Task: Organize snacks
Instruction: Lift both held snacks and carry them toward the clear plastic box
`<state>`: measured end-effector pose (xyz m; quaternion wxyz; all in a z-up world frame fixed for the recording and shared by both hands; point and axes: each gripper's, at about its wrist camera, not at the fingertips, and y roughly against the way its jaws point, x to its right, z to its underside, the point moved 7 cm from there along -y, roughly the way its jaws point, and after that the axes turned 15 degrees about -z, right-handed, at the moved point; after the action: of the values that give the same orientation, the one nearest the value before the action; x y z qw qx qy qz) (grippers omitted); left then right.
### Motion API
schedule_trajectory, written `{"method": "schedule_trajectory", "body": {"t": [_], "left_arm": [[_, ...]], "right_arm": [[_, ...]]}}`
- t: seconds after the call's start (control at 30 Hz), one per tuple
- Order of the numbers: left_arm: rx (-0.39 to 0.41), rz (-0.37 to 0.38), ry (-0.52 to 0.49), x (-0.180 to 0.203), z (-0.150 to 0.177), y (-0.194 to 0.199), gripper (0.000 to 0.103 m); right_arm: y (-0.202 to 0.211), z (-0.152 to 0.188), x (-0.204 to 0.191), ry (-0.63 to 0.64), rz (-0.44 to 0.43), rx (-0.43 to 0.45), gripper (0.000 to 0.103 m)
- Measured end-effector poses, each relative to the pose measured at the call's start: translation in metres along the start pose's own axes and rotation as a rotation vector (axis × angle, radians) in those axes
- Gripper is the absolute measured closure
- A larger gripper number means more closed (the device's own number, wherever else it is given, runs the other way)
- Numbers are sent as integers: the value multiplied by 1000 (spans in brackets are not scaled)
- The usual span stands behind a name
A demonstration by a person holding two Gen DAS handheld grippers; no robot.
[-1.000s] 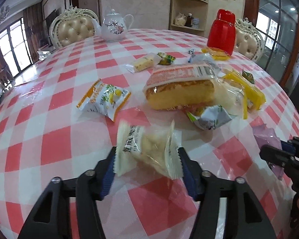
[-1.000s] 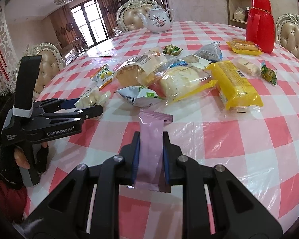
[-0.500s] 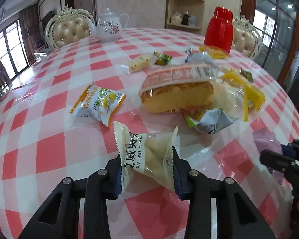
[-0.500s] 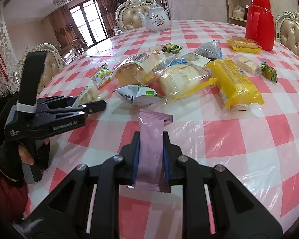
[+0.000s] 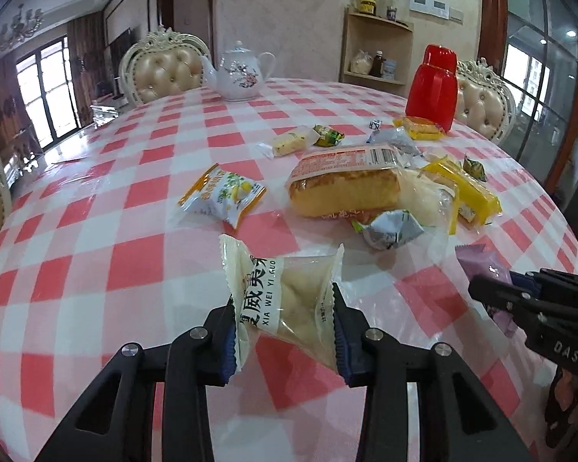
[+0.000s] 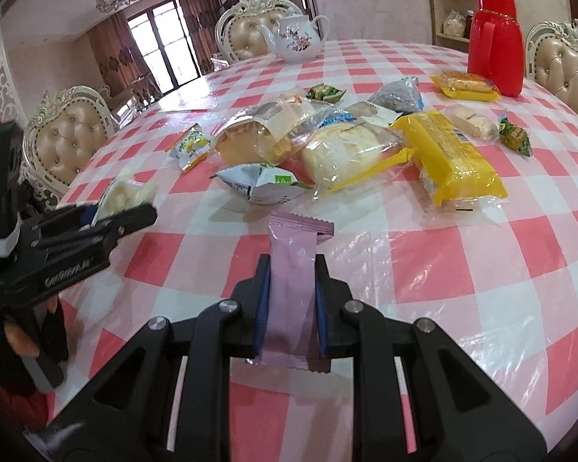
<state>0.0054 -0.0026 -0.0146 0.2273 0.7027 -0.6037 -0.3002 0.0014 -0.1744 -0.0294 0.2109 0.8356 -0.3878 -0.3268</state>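
While pinched crosswise in the left claw (image 5: 285, 340), pale bun packet (image 5: 285, 300) tilted, long axis running away, above the surface (image 5: 96, 254) near edge; right claw (image 6: 289, 304) clamped on upright-pointing pink wrapper (image 6: 293, 281).

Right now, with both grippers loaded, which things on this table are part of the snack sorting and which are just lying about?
Job:
- left gripper, shut on clear cake packet
- right gripper, shut on pink wafer packet
- big cake loaf
- yellow biscuit pack
- lemon snack bag

Lying about:
- teapot
- red flask
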Motion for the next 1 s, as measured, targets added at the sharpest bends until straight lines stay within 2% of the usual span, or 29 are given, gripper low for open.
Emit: {"method": "schedule_trajectory", "body": {"t": [0.27,0.47,0.77,1.0], "left_arm": [[35,-28,14,-20,26,36,63],[36,-47,39,-49,51,62,63],[62,-101,89,-110,80,97,63],[35,-178,166,-176,112,110,63]], "right_arm": [[5,10,-40,-2,-24,29,79],[-1,20,-80,27,-47,21,79],[-20,33,-161,141,-111,-17,79],[-42,45,-231,245,-195,-63,79]]}}
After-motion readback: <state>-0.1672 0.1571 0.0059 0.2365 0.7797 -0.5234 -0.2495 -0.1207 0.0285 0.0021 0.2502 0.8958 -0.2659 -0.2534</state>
